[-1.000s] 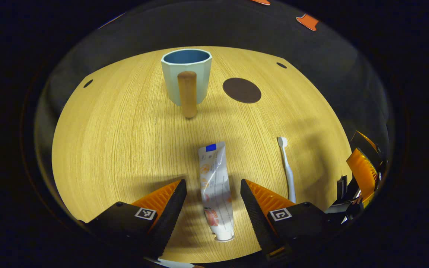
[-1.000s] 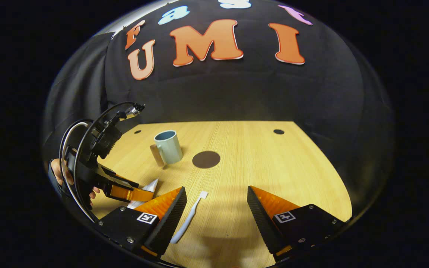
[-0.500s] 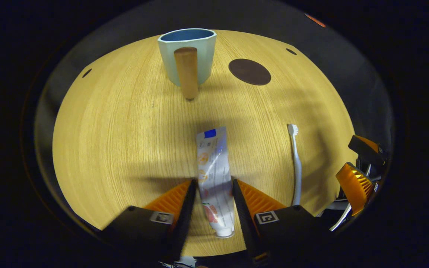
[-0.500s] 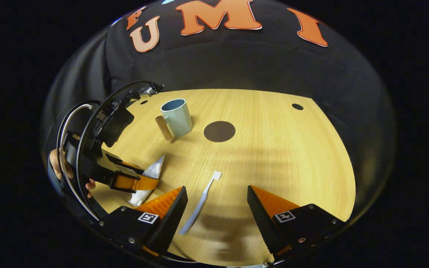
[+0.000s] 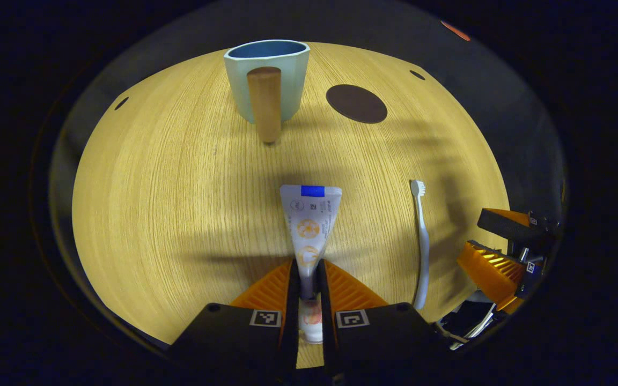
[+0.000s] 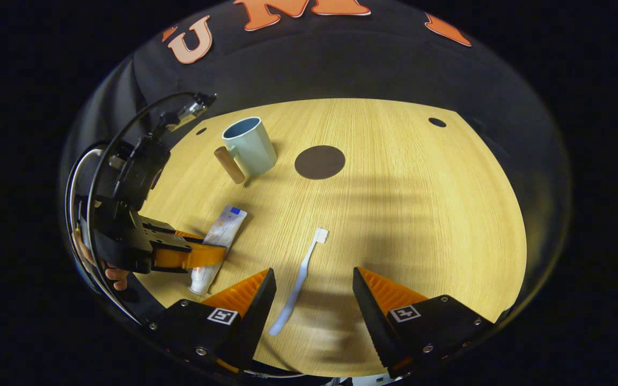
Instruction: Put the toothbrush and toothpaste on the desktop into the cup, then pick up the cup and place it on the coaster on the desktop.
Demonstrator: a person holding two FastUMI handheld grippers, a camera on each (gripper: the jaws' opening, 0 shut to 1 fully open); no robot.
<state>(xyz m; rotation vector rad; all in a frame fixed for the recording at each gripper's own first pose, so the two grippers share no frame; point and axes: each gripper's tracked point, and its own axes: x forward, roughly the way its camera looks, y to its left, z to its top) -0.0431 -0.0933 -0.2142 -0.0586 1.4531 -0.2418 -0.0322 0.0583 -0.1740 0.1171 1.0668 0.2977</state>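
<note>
L gripper (image 5: 307, 279) was closed narrow on the toothpaste (image 5: 310, 225), both fingers pressing the tube just above its cap end, crimped end aimed at the cup (image 5: 267, 78). Whether the tube had left the desktop (image 5: 153, 187) could not be told. Seen from the right gripper view, the same gripper (image 6: 218, 256) clamped the tube (image 6: 222, 233) near its cap.

R gripper (image 6: 311, 292) stood wide, holding nothing, fingers either side of the toothbrush (image 6: 301, 279) handle, above it and not touching.

All places ref. the cup: upright at the far side of the desktop, wooden handle (image 5: 264, 102) facing the L gripper. Coaster (image 5: 356, 103) lay just beside the cup on its R. Toothpaste lay well apart, nearer the camera, in line w/ the handle. Toothbrush (image 5: 421, 236) lay further R, bristle head toward the cup side.

Judgement: tube is soft and light, dents under squeeze; hold near the cap, where it is stiffest, is sound. Toothbrush is thin, stiff, prob. slippery, low on the surface; take mid-handle. Cup looks rigid and breakable; grip by wall or handle.
</note>
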